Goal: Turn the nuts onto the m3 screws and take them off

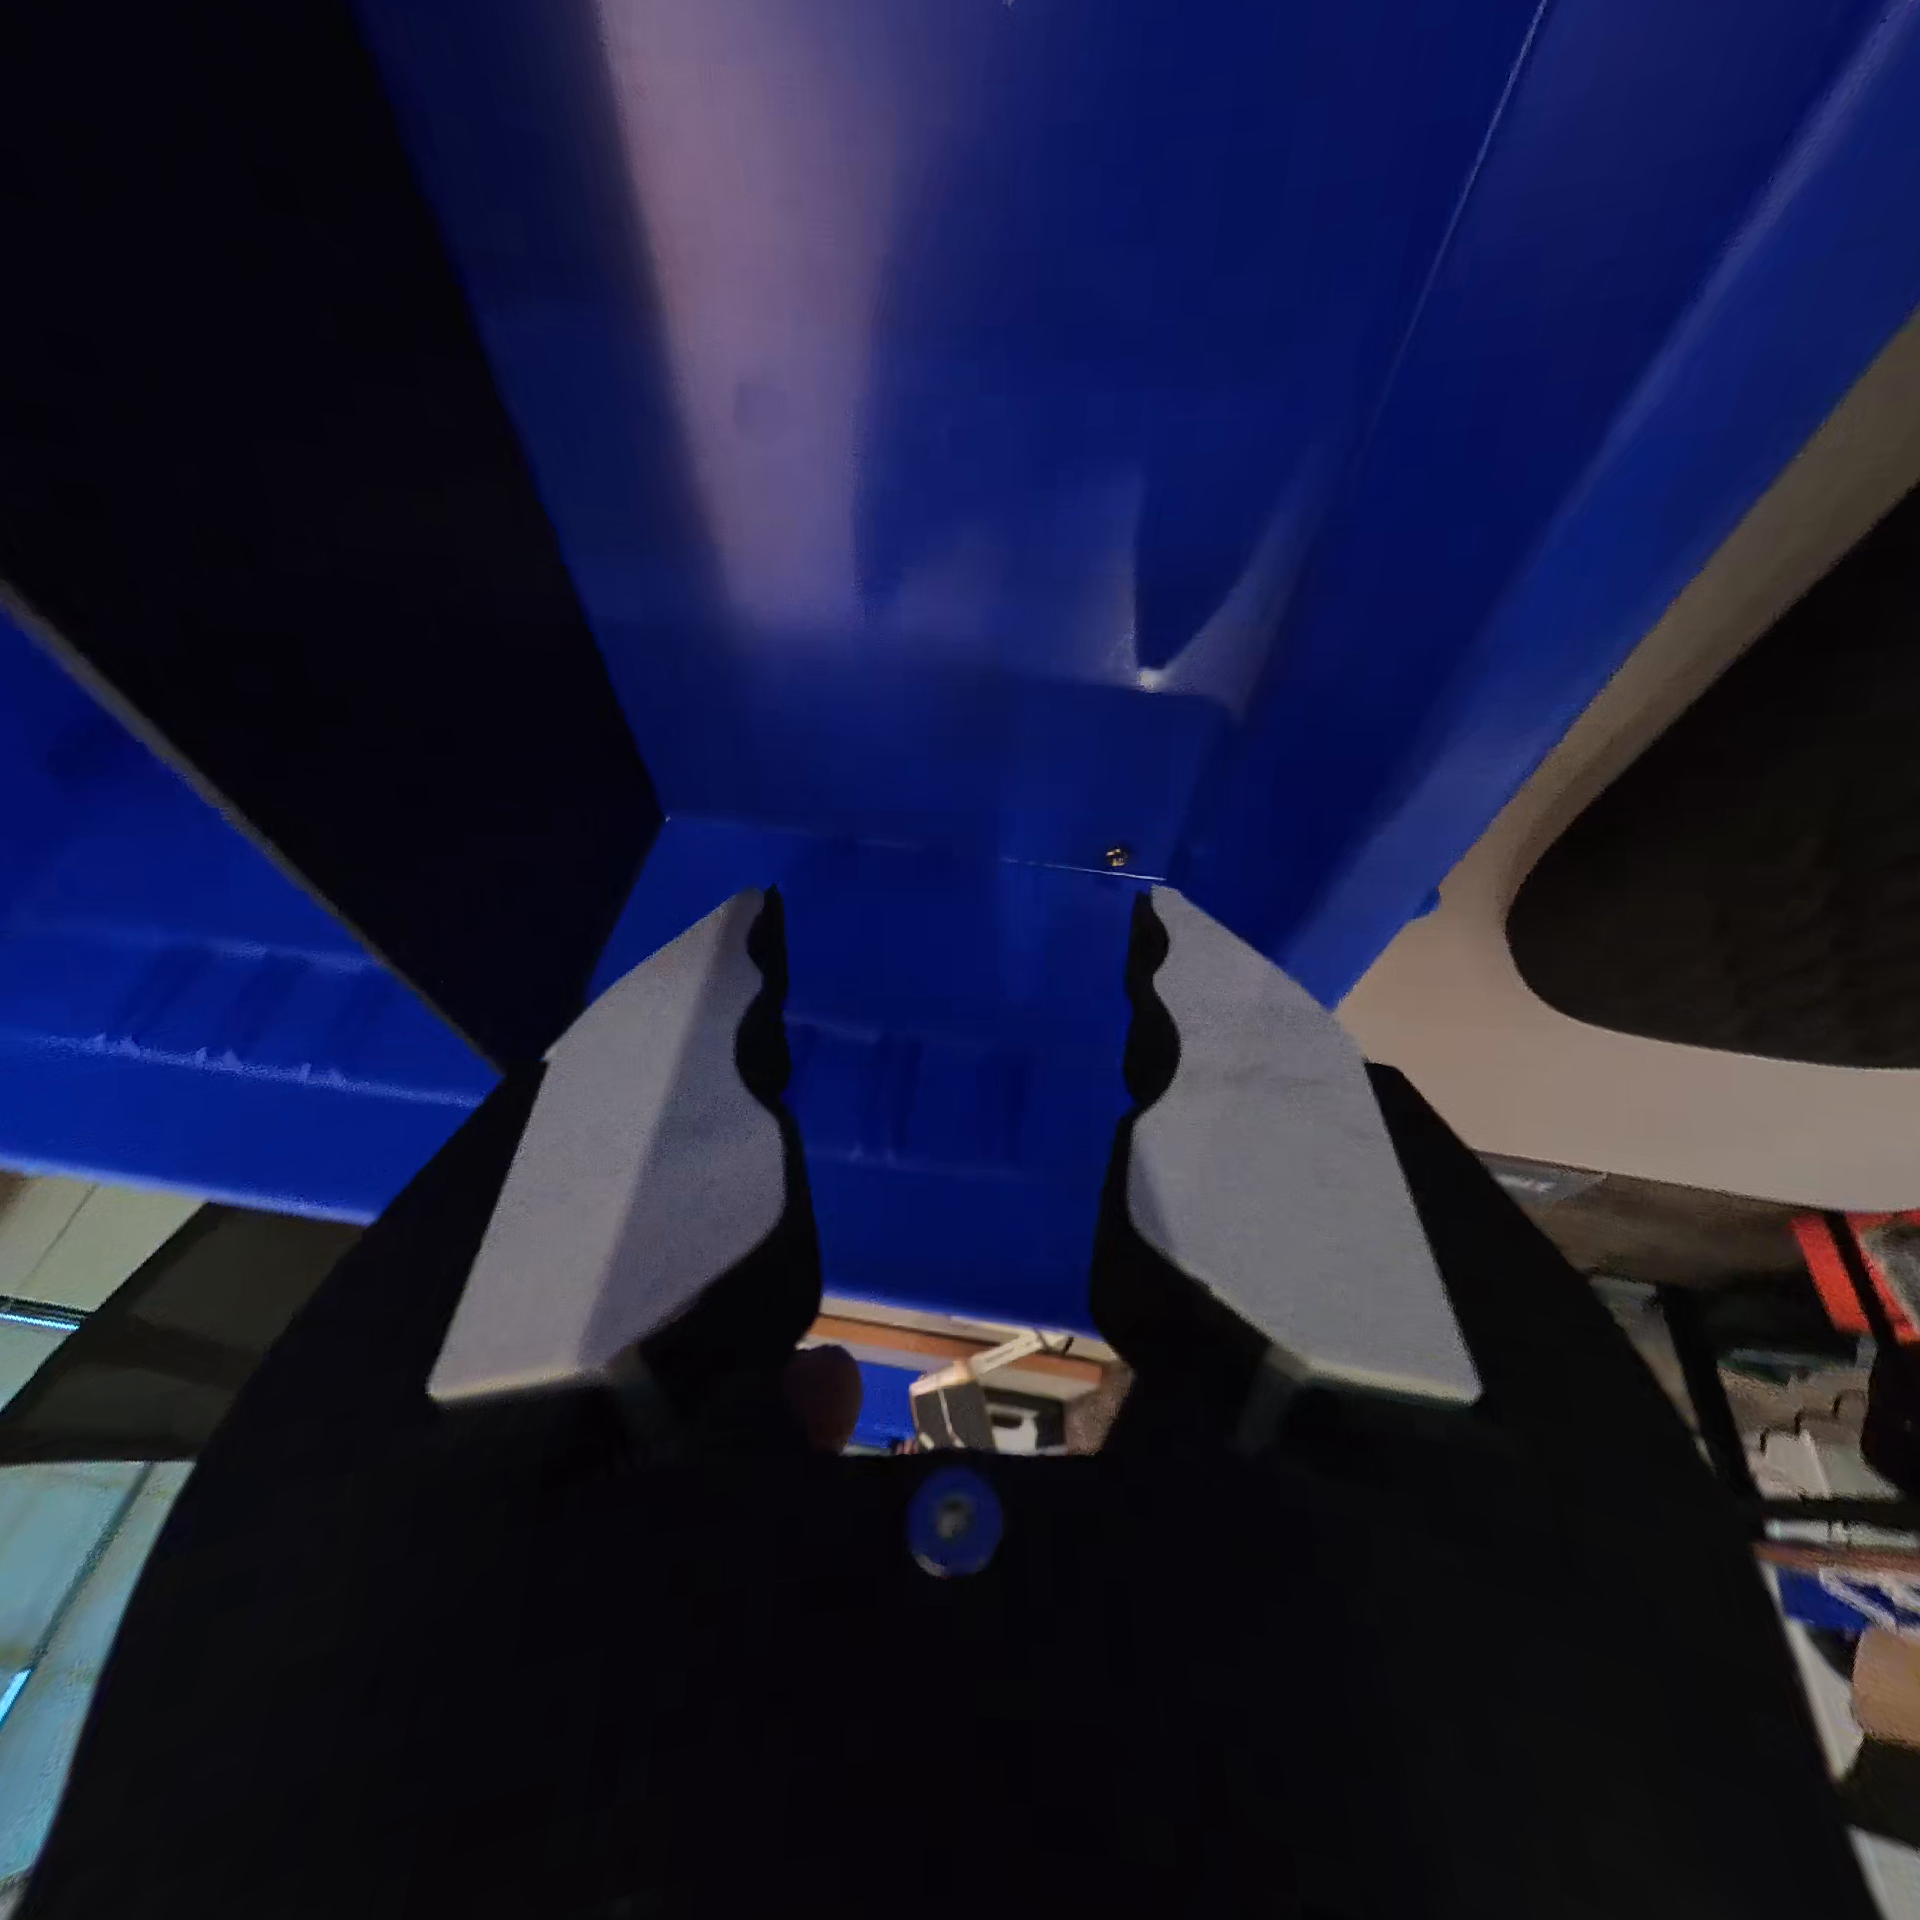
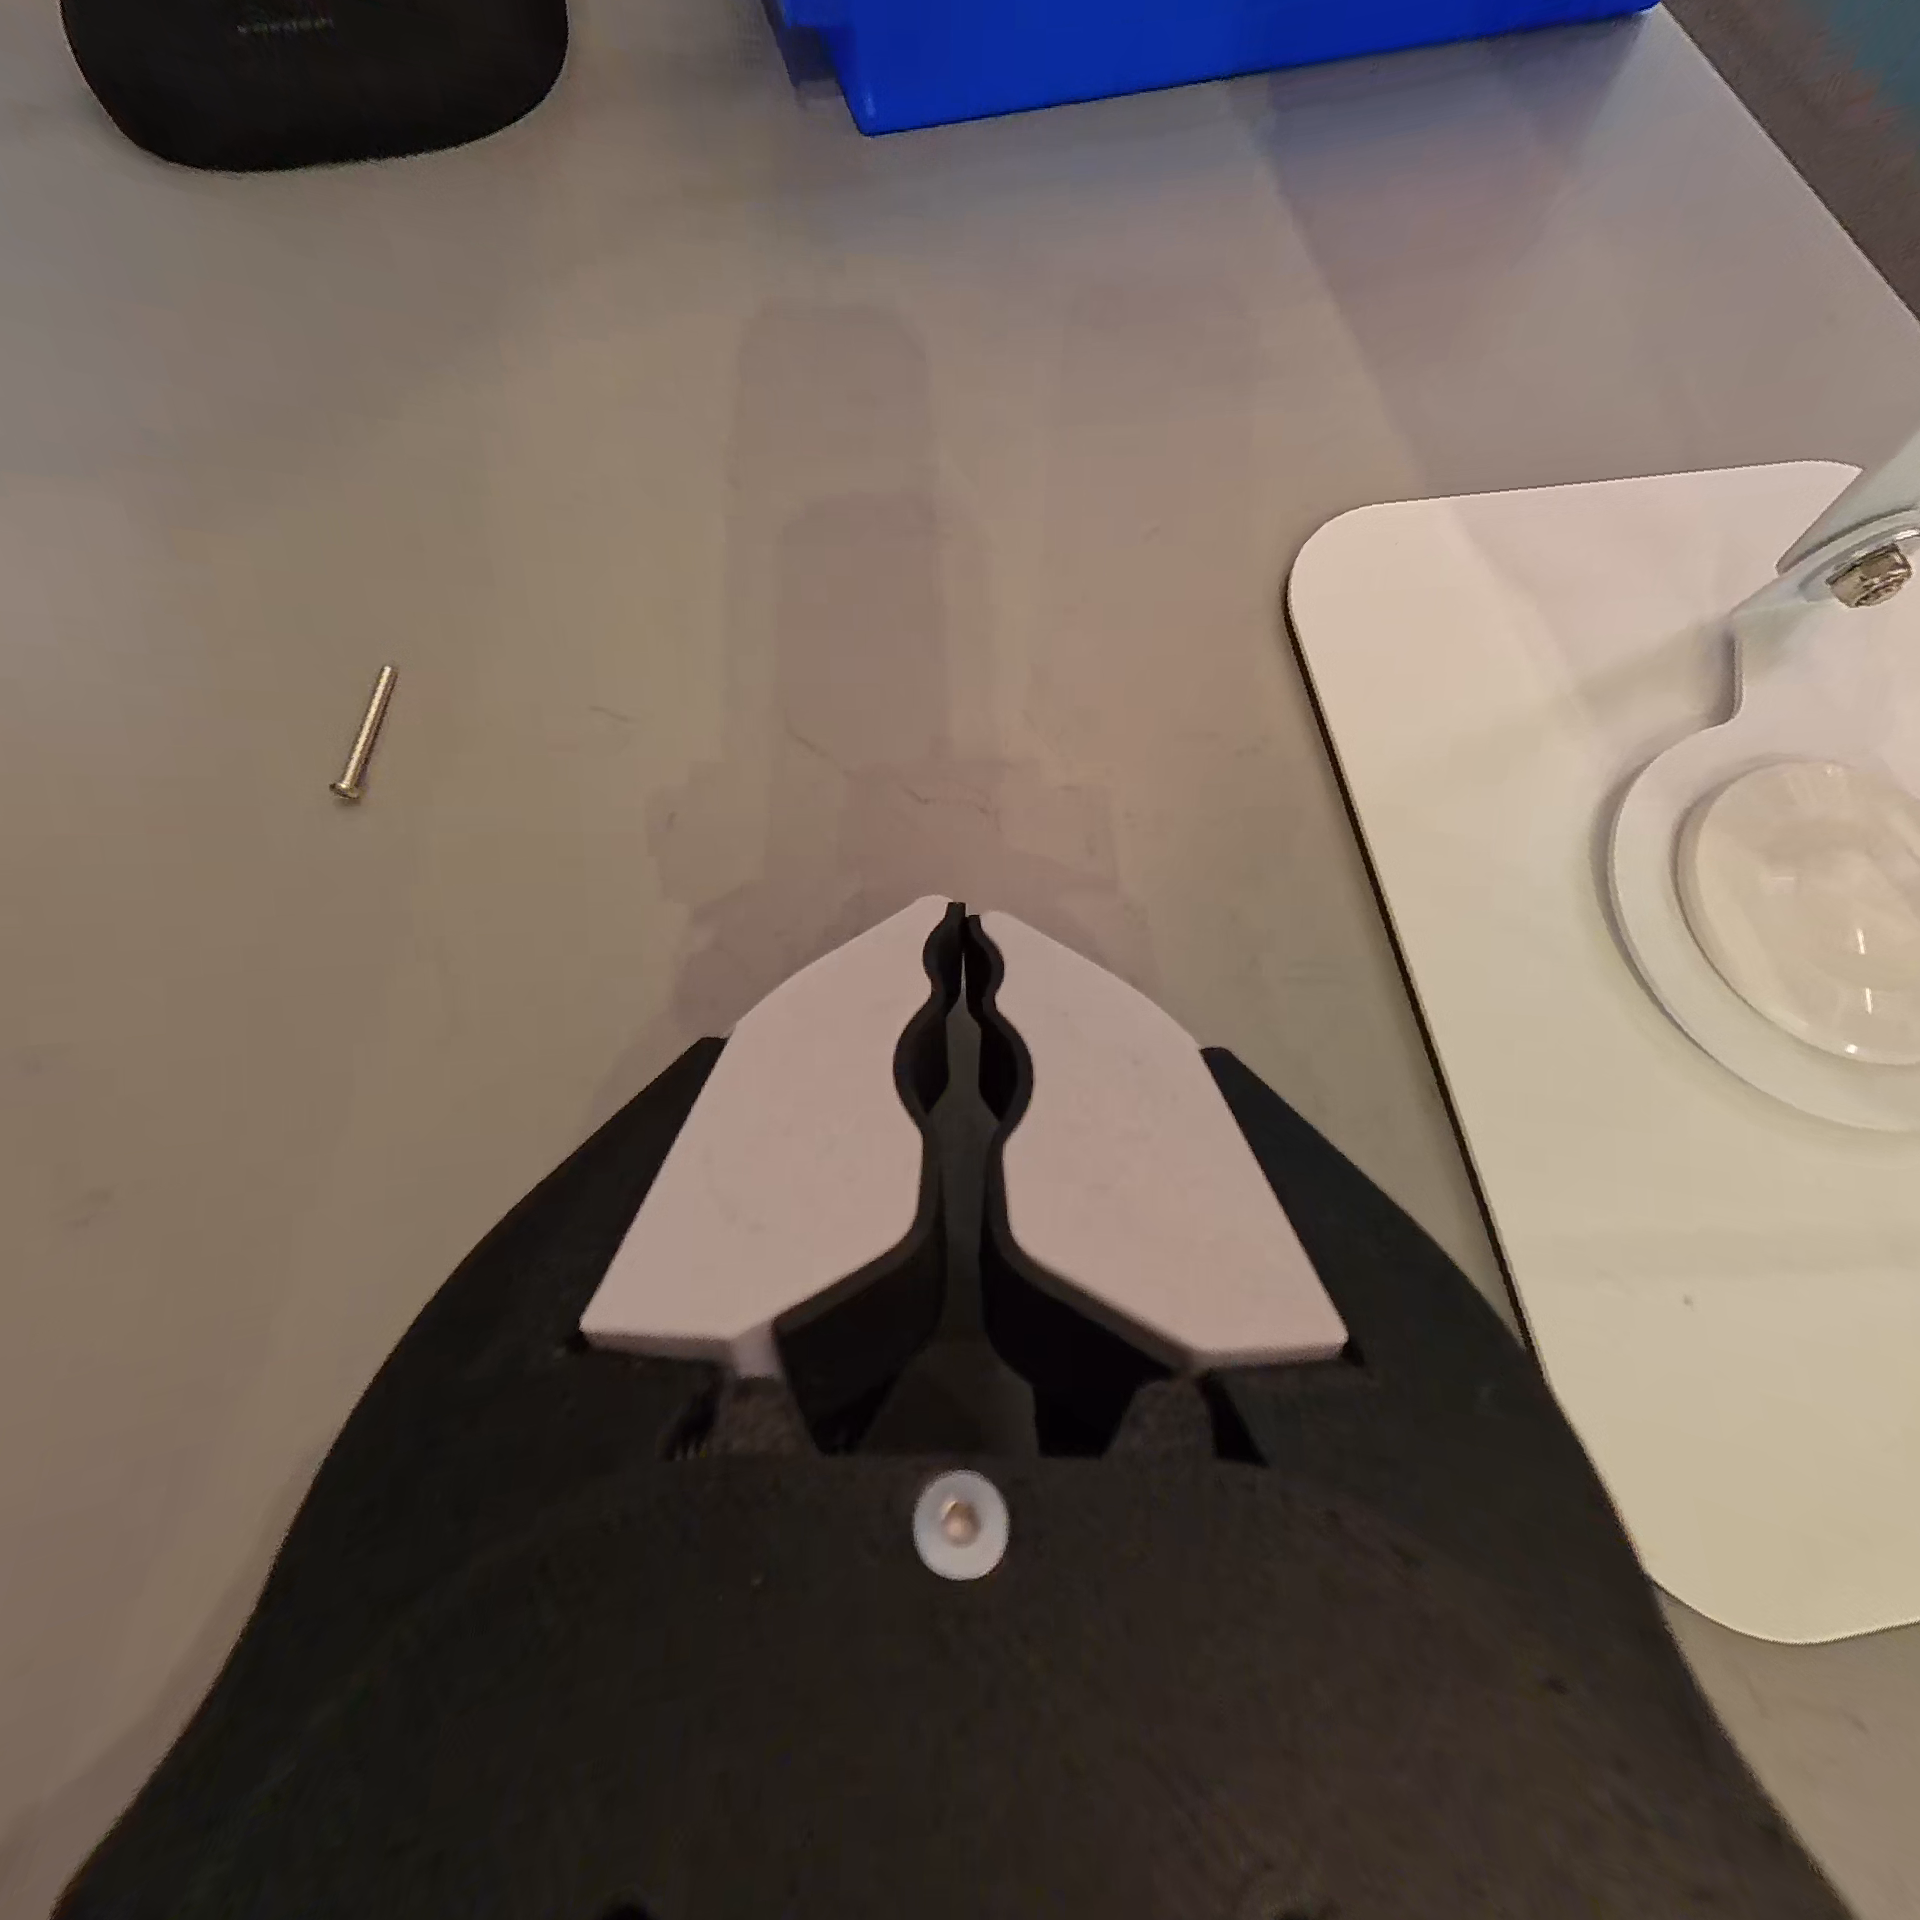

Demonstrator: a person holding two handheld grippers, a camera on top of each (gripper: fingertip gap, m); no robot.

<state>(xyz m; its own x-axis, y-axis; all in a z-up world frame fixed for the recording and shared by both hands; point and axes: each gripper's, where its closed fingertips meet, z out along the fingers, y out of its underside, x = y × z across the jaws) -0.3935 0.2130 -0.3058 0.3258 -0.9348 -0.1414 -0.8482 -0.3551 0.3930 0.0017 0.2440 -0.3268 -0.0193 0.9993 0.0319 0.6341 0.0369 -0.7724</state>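
Claw (image 1: 951, 899) on my left stood wide open, pads apart with nothing between them, aimed into a blue plastic bin (image 1: 1039, 416) that filled most of that view. On its floor, just past my right fingertip (image 1: 1148, 914), lay a tiny brass-coloured bit of hardware (image 1: 1117, 856); what kind, I could not tell. My right claw (image 2: 958, 914) was closed, pads meeting on nothing, above the grey surface (image 2: 727, 520), beside a white base plate (image 2: 1507, 1143) with a clear dome (image 2: 1808, 914). Well off to its left lay a slim metal screw (image 2: 364, 732). I judged both small pieces stiff, light and slippery, best pinched across the shank at the very tips.
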